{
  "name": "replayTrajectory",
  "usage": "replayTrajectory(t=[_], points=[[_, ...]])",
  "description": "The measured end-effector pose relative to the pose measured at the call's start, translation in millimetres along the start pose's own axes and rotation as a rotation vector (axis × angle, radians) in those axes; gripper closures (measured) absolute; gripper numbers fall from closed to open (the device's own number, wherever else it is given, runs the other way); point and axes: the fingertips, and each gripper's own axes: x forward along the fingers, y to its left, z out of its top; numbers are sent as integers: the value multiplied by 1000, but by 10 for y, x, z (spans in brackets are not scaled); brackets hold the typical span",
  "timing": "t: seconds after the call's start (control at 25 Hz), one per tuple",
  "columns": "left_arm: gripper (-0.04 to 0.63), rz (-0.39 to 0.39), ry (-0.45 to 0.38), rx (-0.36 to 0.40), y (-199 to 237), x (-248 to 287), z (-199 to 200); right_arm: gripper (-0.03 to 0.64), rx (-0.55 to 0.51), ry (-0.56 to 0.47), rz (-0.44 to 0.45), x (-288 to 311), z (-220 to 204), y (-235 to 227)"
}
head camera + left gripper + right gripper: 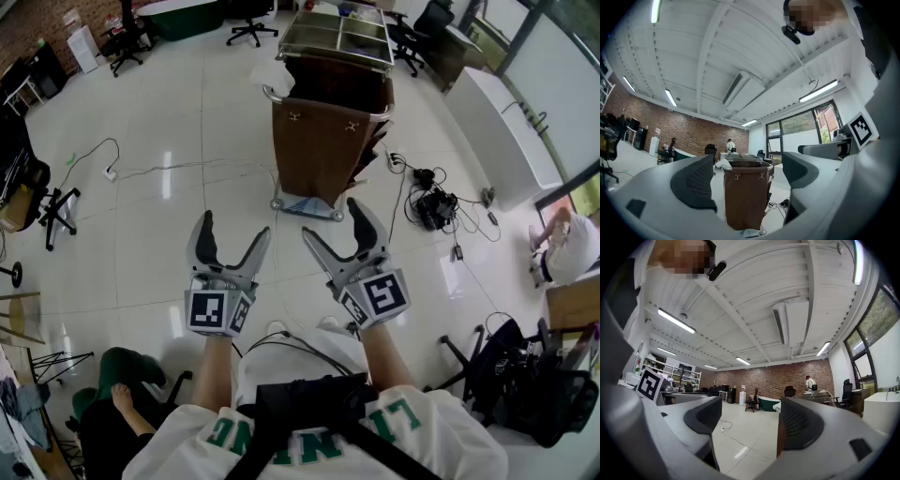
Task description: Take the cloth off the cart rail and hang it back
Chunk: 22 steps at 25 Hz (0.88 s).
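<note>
A housekeeping cart (328, 131) with a brown bag stands on the floor ahead of me. A white cloth (273, 77) hangs on the rail at its near left corner. My left gripper (233, 229) is open and empty, well short of the cart. The right gripper (328, 218) is open and empty beside it. In the left gripper view the cart's brown bag (746, 194) shows between the jaws, with the cloth (723, 164) at its top left. Only the floor and the brick wall are framed by the jaws in the right gripper view.
Cables and a power strip (433, 204) lie on the floor right of the cart. A white cable (103, 169) runs at left. Office chairs (251, 17) stand at the back. A white counter (506, 131) is at the right, a green chair (122, 375) near my left side.
</note>
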Motion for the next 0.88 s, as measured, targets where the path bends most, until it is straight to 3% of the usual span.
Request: replayTrajectory(t=[0.24,0.44,0.72,0.88], points=[[141,32,9,-37,419,-109,-146,212,8,58,10,99,-267,299],[141,14,30,-45,405,69,-317,213,10,58,12,330,-309,100],[141,63,42,-35,606,922,-538,213,52,37,56,1085,-552,-681],[141,85,19,-24,657,1773,-461,213,46,-31,105,1648,-350,-1375]])
